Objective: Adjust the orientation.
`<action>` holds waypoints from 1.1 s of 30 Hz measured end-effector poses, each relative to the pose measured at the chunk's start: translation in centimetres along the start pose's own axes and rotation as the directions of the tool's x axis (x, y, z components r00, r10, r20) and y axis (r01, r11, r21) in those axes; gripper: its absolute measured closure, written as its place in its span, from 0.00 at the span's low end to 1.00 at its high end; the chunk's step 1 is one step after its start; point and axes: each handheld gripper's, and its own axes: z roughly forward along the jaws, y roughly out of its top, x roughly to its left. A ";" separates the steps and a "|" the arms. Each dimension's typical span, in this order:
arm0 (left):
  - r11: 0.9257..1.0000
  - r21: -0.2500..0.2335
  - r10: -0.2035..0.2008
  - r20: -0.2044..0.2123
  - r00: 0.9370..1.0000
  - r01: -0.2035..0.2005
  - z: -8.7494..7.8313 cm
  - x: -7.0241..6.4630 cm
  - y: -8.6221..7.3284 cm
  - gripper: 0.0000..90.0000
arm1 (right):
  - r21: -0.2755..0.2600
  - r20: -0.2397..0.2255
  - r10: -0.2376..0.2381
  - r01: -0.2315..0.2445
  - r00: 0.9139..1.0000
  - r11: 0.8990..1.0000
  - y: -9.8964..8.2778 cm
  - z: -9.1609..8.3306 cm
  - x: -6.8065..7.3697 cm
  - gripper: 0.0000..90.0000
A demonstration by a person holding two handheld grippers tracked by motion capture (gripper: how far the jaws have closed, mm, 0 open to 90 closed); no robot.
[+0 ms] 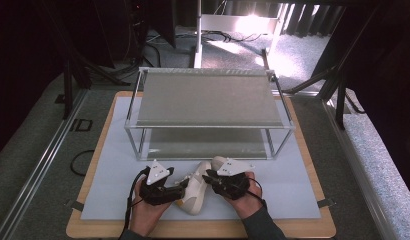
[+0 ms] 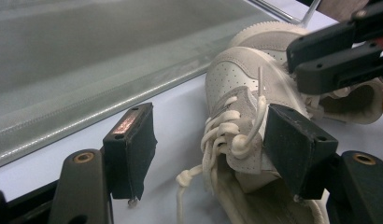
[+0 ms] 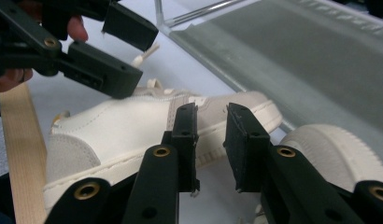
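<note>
Two cream sneakers lie on the white mat (image 1: 288,190) in front of a shoe rack. The nearer sneaker (image 1: 194,199) (image 2: 236,79) (image 3: 124,126) has loose laces (image 2: 217,135). My left gripper (image 1: 185,185) (image 2: 208,149) (image 3: 145,56) is open, one pad on each side of the lace knot; the left pad stands clear of the shoe. The second sneaker (image 1: 216,162) (image 2: 273,30) (image 3: 329,149) lies just behind. My right gripper (image 1: 208,176) (image 3: 212,144) (image 2: 294,65) hangs beside the nearer sneaker, jaws drawn to a narrow gap with nothing seen between them.
A metal-framed two-tier rack (image 1: 208,97) with grey fabric shelves stands at the back of the mat; its lower shelf (image 2: 87,46) (image 3: 297,46) is close behind the shoes. The mat rests on a wooden board (image 1: 323,231). Cables trail from both grippers.
</note>
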 end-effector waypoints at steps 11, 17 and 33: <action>0.999 -0.015 0.031 -0.030 0.999 -0.032 -1.4 0.3 0.1 0.51 | 0.002 0.004 0.003 -0.003 1.000 1.000 -0.3 0.0 -0.2 0.87; 1.000 0.024 -0.003 0.004 1.000 0.003 -1.3 1.2 -0.9 0.69 | 0.004 0.003 0.003 -0.003 1.000 1.000 -0.3 0.0 -0.2 0.87; 0.993 0.115 -0.034 0.110 0.993 0.021 1.0 1.7 -2.2 0.73 | 0.001 -0.005 0.001 -0.001 1.000 1.000 -0.2 0.1 -0.1 0.84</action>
